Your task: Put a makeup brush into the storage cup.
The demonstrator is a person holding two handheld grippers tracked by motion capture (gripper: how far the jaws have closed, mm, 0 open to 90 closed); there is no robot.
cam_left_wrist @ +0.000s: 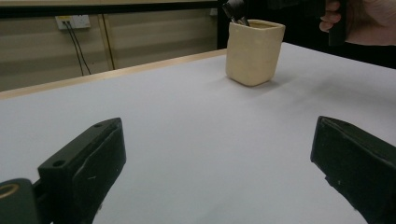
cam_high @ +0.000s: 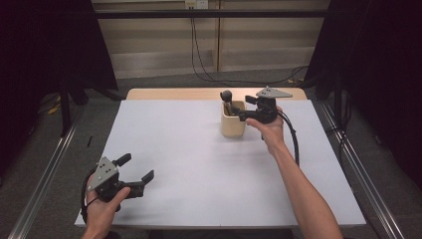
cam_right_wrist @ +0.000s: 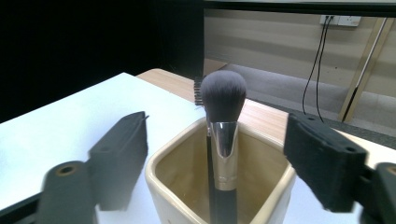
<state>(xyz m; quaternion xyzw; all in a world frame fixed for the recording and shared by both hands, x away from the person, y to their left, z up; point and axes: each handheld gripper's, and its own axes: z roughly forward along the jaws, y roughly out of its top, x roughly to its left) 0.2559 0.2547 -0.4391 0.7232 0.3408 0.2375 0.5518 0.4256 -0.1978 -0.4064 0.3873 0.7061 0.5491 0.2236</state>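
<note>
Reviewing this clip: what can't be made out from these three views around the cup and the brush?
- Lower handle of the black makeup brush with soft dark bristles: cut off by the bottom edge in the right gripper view, hidden by the wall of the cream square ceramic cup in the high view.
- A second small dark comb-like tool: mostly behind the bristles.
- Right gripper: its open jaws blur in its own view.

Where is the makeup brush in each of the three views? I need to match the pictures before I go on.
High view: the makeup brush stands in the cream cup near the far edge of the table, right of centre.
Left gripper view: top centre, just its dark head pokes out of the cup.
Right gripper view: centre, upright in the cup, between the right gripper's open fingers.
Shared landmark: the cream cup.
</note>
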